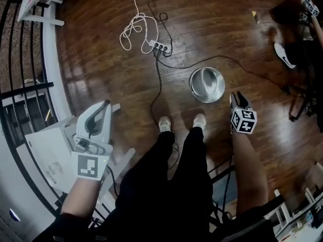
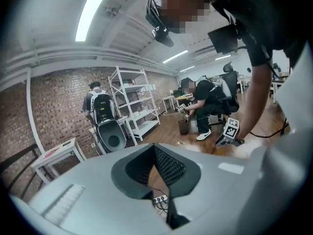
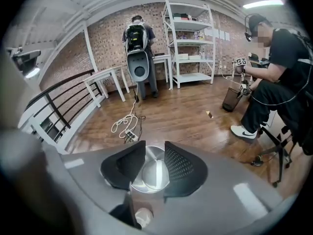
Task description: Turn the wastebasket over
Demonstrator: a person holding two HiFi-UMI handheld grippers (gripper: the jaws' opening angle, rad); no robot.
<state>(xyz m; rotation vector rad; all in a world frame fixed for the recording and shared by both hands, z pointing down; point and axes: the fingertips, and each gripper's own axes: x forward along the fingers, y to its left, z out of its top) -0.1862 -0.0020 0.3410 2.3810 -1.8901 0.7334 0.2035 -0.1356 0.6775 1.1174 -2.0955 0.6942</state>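
Wastebasket [image 1: 207,84] of shiny round metal, standing mouth up on the brown wooden floor [image 1: 101,59], just ahead of the pale shoes [image 1: 165,123] and near a black cable [image 1: 159,84] trailing from a white power strip [image 1: 160,46]. Not yet turned over. Right gripper [image 1: 238,99] poised just beside the near right part of the rim, aimed steeply down, jaws parted and bare, with the basket's polished inside showing through the gap in the right gripper view. Left gripper [image 1: 105,105] off to the left, well apart from the basket, jaw tips pressed together on nothing, only floor and power strip visible beyond them.

Probably light for its bulk, thin-walled and stiff, so unlikely to buckle under a pinch. Smooth and glossy to look at, hence likely slippery against the pads and prone to skate or clatter on the hard boards. Best taken by the rim, one pad inside the wall and one outside, at the near right edge. Then tipped away and rolled onto its mouth, perhaps steadied on the far side by the other tool. Worth keeping clear of the cable while tipping.
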